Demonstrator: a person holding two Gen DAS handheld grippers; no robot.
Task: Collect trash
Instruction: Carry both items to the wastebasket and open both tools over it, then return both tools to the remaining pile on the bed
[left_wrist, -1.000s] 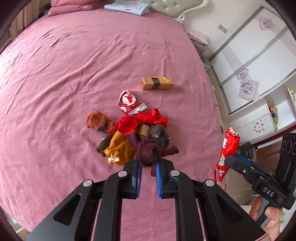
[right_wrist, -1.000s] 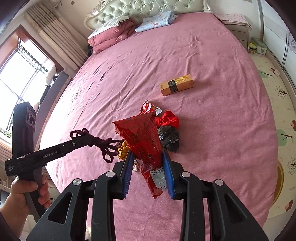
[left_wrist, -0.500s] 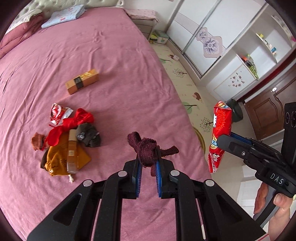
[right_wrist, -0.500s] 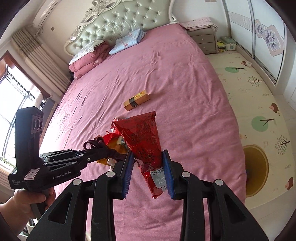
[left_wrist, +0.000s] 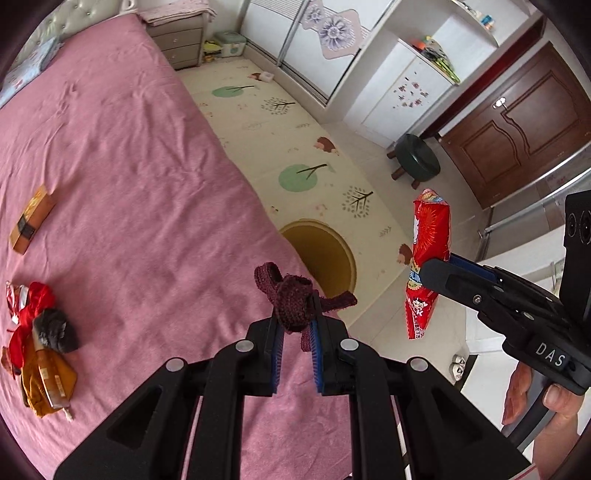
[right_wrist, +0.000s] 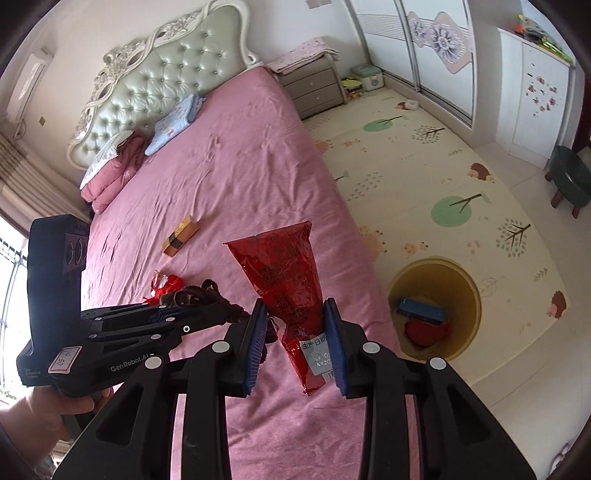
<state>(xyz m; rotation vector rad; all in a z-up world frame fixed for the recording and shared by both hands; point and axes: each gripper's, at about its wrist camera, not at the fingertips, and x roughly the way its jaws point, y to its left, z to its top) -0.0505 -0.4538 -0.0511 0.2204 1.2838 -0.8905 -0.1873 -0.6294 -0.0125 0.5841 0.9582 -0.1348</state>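
Pink bed (left_wrist: 122, 155); patterned floor mat (right_wrist: 424, 177), yellow bin (right_wrist: 469, 295) beside.

my left gripper (left_wrist: 295, 325) over the bed (left_wrist: 129, 177) edge, knitted scrap (left_wrist: 291, 299) in it | my right gripper (right_wrist: 295, 332) beside it, snack wrapper (right_wrist: 288, 280) in it | bin (right_wrist: 436, 306) on floor mat (right_wrist: 424, 166) right of bed | box (right_wrist: 181, 235) and clutter pile (left_wrist: 37, 339) on bed

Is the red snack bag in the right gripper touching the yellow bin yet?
Apart. The right wrist view shows the red snack bag clamped in the right gripper over the bed's edge, with floor mat between it and the yellow bin.
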